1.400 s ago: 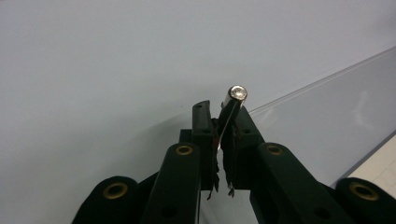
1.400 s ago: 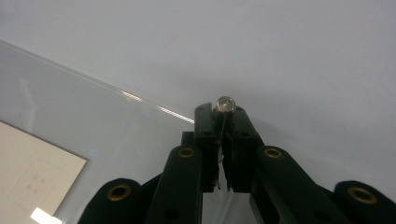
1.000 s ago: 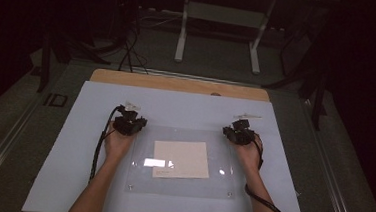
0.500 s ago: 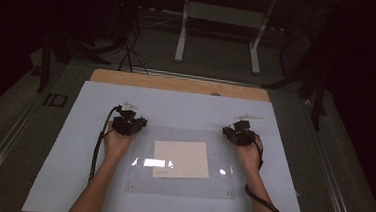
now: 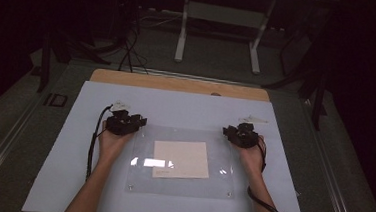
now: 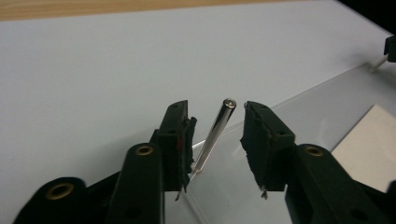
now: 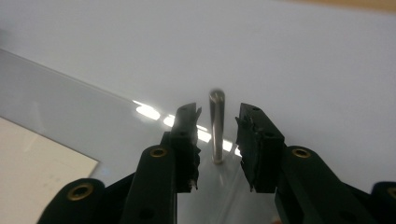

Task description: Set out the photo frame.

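Left gripper (image 5: pixel 135 122): sat at the far left corner of the clear acrylic sheet (image 5: pixel 215 185), held in the person's left hand (image 5: pixel 112 143); jaws stood apart on either side of the left metal pin (image 6: pixel 215 133), gap visible on both sides, not clamped.
Right gripper (image 5: pixel 233 134): at the sheet's far right corner; jaws parted around the right metal pin (image 7: pixel 216 126), not touching it.
Pins: 2, each rose from a far corner of the sheet; the left one leaned in its view.
Acrylic sheet: lay flat on the white table cover (image 5: pixel 61 167), over a beige paper square (image 5: pixel 180 158).
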{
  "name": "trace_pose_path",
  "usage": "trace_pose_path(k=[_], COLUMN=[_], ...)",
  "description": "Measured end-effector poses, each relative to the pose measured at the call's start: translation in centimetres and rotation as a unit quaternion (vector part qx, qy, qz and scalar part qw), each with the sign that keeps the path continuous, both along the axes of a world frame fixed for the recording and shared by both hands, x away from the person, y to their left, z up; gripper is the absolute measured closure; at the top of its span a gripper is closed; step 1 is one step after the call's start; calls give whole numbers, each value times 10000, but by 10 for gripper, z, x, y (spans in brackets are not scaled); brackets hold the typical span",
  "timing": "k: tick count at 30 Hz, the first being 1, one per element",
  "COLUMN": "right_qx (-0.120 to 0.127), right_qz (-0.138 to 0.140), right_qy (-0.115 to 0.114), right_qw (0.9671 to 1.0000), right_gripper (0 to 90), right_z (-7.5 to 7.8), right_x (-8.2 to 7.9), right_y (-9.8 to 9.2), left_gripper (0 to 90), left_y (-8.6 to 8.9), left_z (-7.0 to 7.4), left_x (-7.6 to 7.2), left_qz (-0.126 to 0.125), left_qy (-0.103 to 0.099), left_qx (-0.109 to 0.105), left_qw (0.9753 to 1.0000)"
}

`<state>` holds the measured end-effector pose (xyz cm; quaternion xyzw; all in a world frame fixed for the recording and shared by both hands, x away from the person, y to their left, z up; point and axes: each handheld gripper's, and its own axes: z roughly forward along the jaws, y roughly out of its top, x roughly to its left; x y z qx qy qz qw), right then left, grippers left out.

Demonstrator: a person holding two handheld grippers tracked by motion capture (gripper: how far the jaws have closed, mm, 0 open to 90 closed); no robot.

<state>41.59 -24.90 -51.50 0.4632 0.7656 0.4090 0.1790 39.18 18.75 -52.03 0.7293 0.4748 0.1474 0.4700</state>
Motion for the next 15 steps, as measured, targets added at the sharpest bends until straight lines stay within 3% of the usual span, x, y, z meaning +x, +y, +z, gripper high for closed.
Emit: trace_pose_path(k=[3,4,10,15], right_qx=[43,43,-8,15], right_qz=[61,44,183,168], right_qy=[-126,-253,-304,-355], right_qw=[9999,9997,9994,9992], right_gripper=[679,716,841,846], right_z=[4,7,7,6], right_x=[-1,-2,-3,-4], right_y=[-2,-4,-4,-4], left_gripper=[594,594,611,665], left_y=[2,3,7,7], left_z=[0,0,0,2], left_x=[-1,-1,-5,-8], left_qz=[31,75,24,-45], left_qy=[-31,-85,-243,-445], left_qx=[-80,-118,-197,-121], left_qw=[10000,9999,9995,9989])
